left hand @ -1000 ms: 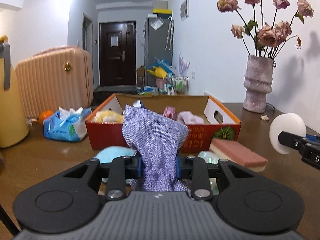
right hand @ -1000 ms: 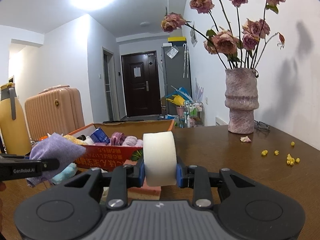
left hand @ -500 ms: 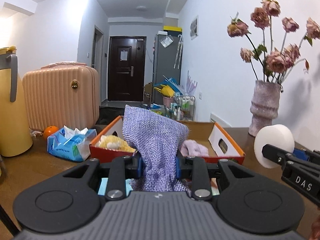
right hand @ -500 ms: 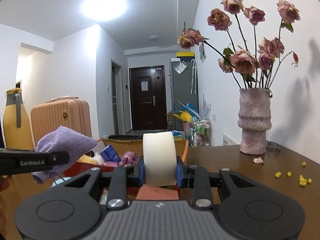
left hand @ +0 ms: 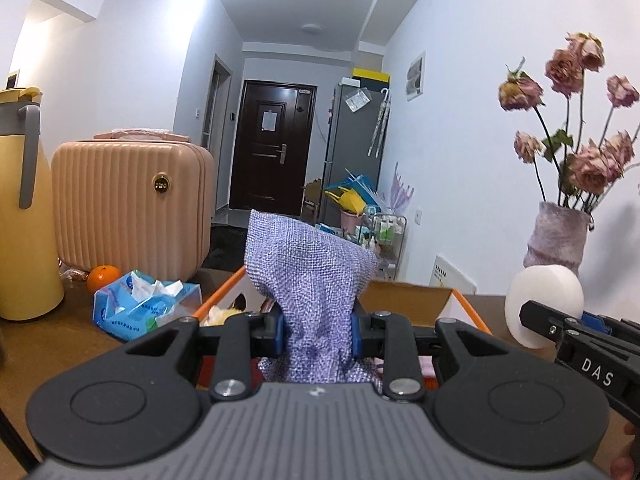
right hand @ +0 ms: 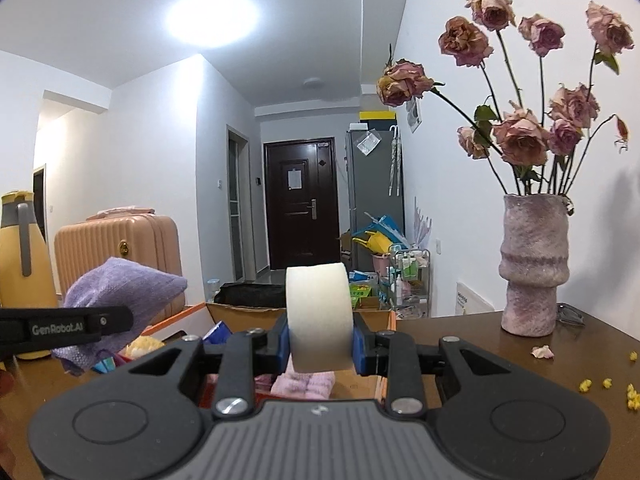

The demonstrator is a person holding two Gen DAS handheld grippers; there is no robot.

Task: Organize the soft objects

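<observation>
- Table's [right hand: 480,332] right side: bare wood is left beyond the cardboard box [right hand: 384,316], up to the vase [right hand: 534,268] at the far edge.
- Left edge: blocked by yellow flask [left hand: 24,208], suitcase [left hand: 132,208], tissue pack [left hand: 140,308] and orange [left hand: 103,278].
- Box top is left open.

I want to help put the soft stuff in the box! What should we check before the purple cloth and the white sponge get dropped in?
1. Left tongs shut on the purple cloth: ok.
2. Right tongs shut on the white sponge: ok.
3. Orange box open at the top: ok.
4. Both loads held above the box rim: ok, judging from both wrist views.
5. Free room inside the box: cannot tell; a pink towel and a yellow soft thing already lie in it.
6. Vase of flowers well off to the side of the sponge's path: ok.
</observation>
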